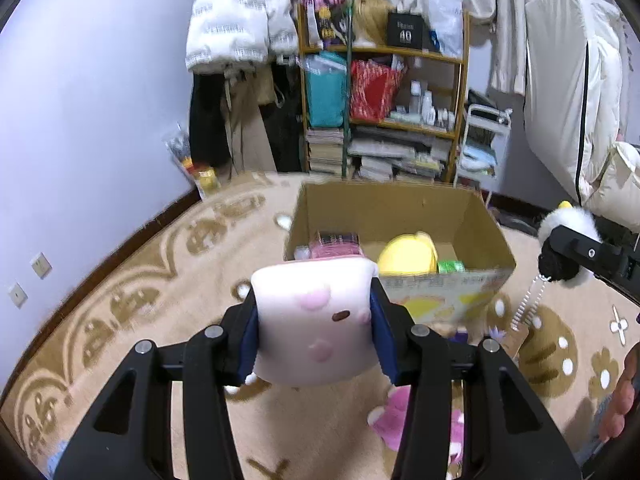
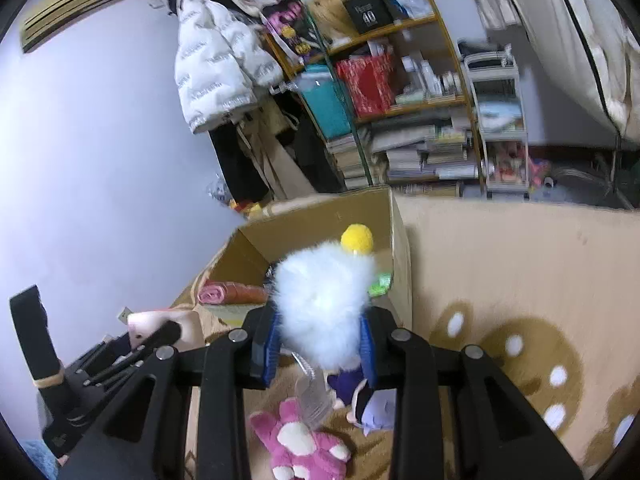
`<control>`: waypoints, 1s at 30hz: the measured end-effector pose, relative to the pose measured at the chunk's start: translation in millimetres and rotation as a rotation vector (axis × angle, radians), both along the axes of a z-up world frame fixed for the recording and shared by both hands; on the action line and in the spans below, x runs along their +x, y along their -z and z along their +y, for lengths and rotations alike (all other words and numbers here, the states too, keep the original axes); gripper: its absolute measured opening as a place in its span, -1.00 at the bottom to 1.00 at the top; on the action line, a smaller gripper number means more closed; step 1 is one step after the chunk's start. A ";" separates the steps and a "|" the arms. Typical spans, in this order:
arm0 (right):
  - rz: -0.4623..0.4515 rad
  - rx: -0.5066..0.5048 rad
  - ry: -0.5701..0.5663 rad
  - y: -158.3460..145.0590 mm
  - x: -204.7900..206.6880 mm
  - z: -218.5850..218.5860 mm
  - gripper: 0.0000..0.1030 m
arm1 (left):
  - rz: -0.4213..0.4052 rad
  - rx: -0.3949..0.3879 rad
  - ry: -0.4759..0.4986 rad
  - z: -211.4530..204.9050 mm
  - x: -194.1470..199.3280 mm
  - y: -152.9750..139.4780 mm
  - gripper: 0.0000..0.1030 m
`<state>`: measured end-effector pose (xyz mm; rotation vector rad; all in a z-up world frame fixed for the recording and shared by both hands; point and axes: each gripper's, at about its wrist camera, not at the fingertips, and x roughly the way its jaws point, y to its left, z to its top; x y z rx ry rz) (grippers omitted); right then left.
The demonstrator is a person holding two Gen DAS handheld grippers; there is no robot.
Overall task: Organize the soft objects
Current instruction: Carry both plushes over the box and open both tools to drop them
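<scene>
My left gripper (image 1: pixel 316 320) is shut on a white pillow-shaped plush with pink spots (image 1: pixel 314 320), held in the air in front of an open cardboard box (image 1: pixel 384 204). Inside the box lie a yellow plush (image 1: pixel 408 258) and a pink item (image 1: pixel 336 244). My right gripper (image 2: pixel 320 340) is shut on a fluffy white plush with a yellow pompom (image 2: pixel 324 300), raised just before the same box (image 2: pixel 320 208). That plush (image 1: pixel 566 224) and the right gripper also show at the right edge of the left wrist view. On the carpet below lie a pink bear plush (image 2: pixel 300 446) and a small purple doll (image 2: pixel 368 404).
A patterned beige carpet (image 2: pixel 520 280) covers the floor. Behind the box stand a crowded wooden shelf (image 1: pixel 384 92), a white trolley (image 2: pixel 500 128), hanging coats and a purple wall. A person's fingers (image 1: pixel 624 400) show at the right edge of the left wrist view.
</scene>
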<state>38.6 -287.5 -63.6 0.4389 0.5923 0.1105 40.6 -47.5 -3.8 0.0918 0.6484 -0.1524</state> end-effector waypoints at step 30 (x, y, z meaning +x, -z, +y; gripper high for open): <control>-0.171 -0.098 -0.062 -25.1 72.1 12.2 -0.33 | -0.105 0.042 0.105 -34.5 72.8 -23.4 -0.08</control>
